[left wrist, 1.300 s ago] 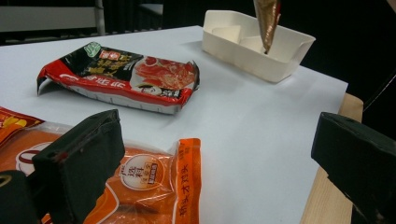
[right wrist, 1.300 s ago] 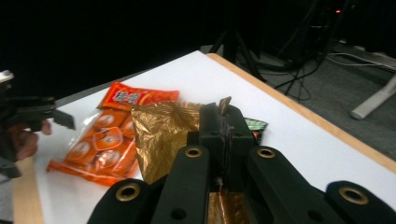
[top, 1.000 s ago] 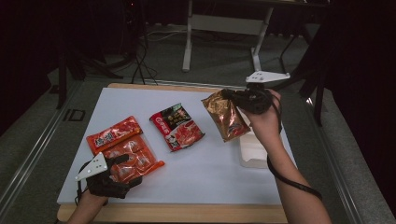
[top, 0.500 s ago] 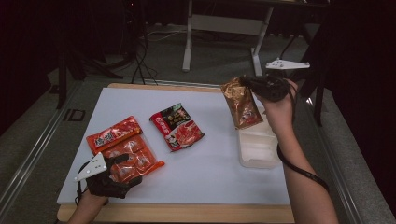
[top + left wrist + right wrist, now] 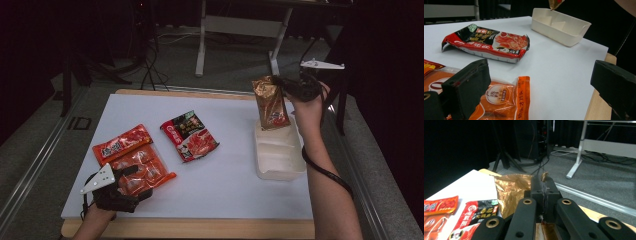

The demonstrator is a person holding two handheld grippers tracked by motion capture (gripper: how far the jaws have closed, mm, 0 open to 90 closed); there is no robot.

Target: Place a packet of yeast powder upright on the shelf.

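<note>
The packets' print is too small to read — the right gripper [image 5: 289, 90], fingers clenched on the gold packet [image 5: 270, 102], dangles it above the white tray [image 5: 280, 160], while the left gripper [image 5: 131, 186] rests released at the orange packet [image 5: 132, 167] on the desk [image 5: 225, 175].

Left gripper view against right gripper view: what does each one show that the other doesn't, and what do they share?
The left gripper view alone has the white tray, with a corner of the gold packet hanging above it, and the open left gripper over the clear orange pack. The right gripper view alone has the right gripper shut on the gold packet's top edge, plus a white desk leg on the floor. Both show the red-and-black packet lying on the white table.
</note>
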